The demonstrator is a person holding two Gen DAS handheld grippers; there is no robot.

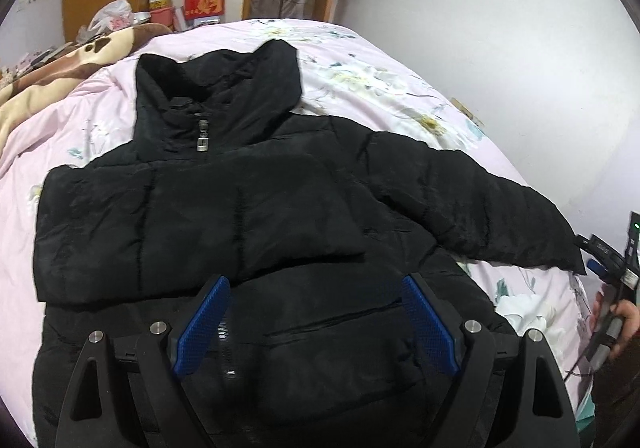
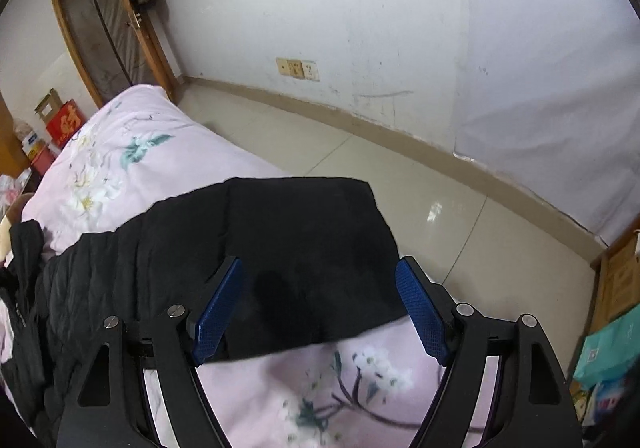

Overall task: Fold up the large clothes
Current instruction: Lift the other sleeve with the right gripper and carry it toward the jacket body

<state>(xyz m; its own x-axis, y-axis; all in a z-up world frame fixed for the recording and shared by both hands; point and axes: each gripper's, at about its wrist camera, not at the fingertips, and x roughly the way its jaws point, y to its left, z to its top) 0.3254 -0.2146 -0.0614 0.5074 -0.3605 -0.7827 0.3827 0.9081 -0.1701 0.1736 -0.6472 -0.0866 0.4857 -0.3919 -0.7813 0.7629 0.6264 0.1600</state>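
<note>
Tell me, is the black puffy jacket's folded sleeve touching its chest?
Touching. The left wrist view shows the folded sleeve lying flat across the chest of the black puffy jacket, with no gap under its edge.

My left camera is looking close down over the black jacket [image 1: 224, 208] toward the door, my right is facing its sleeve [image 2: 288, 248] and wall; both are sharing the bed [image 1: 380, 88].
</note>
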